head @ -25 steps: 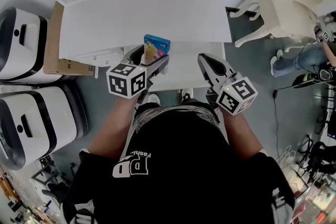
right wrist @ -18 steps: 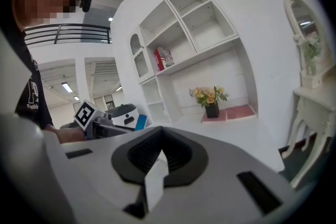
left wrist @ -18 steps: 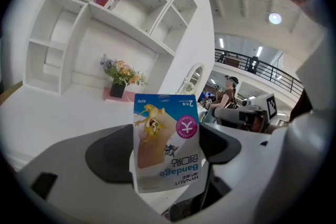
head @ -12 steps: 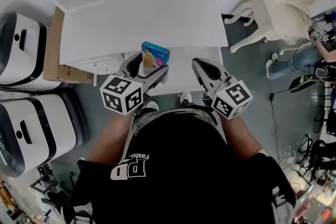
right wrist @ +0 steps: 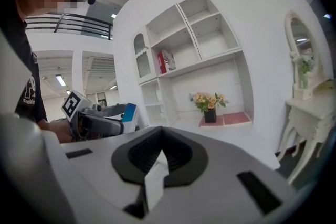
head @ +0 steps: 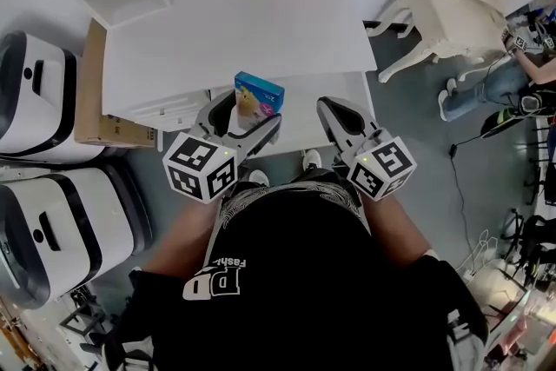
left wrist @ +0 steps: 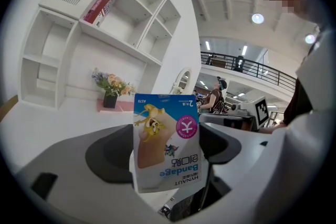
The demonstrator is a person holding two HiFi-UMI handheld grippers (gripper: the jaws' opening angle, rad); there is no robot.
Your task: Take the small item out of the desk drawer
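While the left gripper points toward the white desk, its two jaws are clamped on a small blue-and-white bandage box, one jaw on each side. The box sits squarely between the jaws and sticks out past their tips, with its print upside down in the left gripper view. From the head view, the box shows just ahead of this gripper, over the desk's front edge and the pulled-out drawer. Beyond the box, farther along the jaws' line, a pot of flowers stands on a pink mat at the far side of the desk, below a white shelf unit.

Beside it, well apart on its right, the right gripper has its jaws pressed together with nothing between them. Seen from that gripper, the boxed gripper lies off to its left, level with it.
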